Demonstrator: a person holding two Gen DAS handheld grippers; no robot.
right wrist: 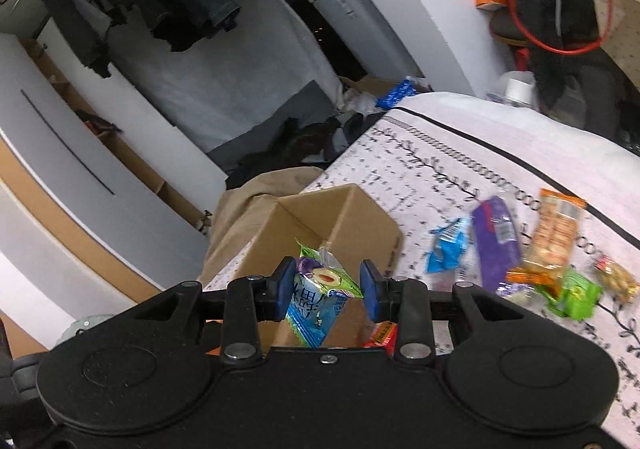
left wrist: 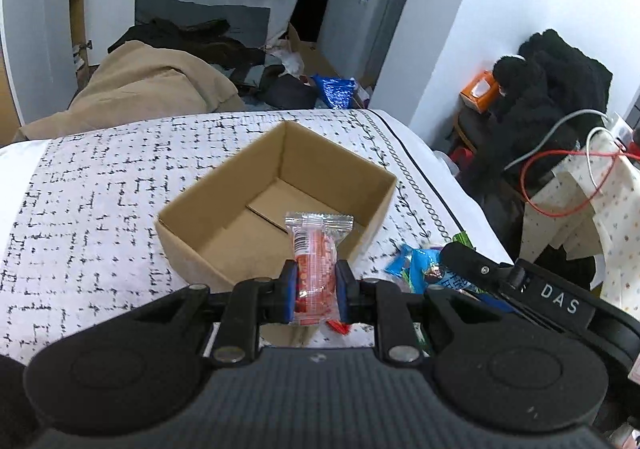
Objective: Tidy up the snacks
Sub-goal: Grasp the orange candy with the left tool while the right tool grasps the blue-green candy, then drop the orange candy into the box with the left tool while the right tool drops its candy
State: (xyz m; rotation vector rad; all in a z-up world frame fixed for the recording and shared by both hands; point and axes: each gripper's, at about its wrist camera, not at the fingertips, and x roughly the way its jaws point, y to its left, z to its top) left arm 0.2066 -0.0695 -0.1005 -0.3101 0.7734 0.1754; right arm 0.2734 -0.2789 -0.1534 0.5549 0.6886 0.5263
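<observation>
One cardboard box (left wrist: pixel 276 205); two held snack packets (left wrist: pixel 314 269) (one per gripper); about six loose packets (right wrist: pixel 494 245).

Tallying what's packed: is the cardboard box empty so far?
Empty as far as visible: the cardboard box shows only bare floor; its near corner is hidden by the red snack packet.

Left wrist cam sits behind the left gripper (left wrist: pixel 316 281), roughly level, looking forward and down across the bed (left wrist: pixel 100 201) into the open box (left wrist: pixel 276 205) from close range, room and fridge (left wrist: pixel 360 17) behind. Right wrist cam sits behind the right gripper (right wrist: pixel 327 289), rolled hard (horizon tilted), close above the box (right wrist: pixel 352 217) corner, facing the wardrobe (right wrist: pixel 80 153). Both share the box, the bedspread, the loose snacks (right wrist: pixel 516 249) and the chair (left wrist: pixel 552 89) with red cable; left view also catches the right gripper at its right edge
</observation>
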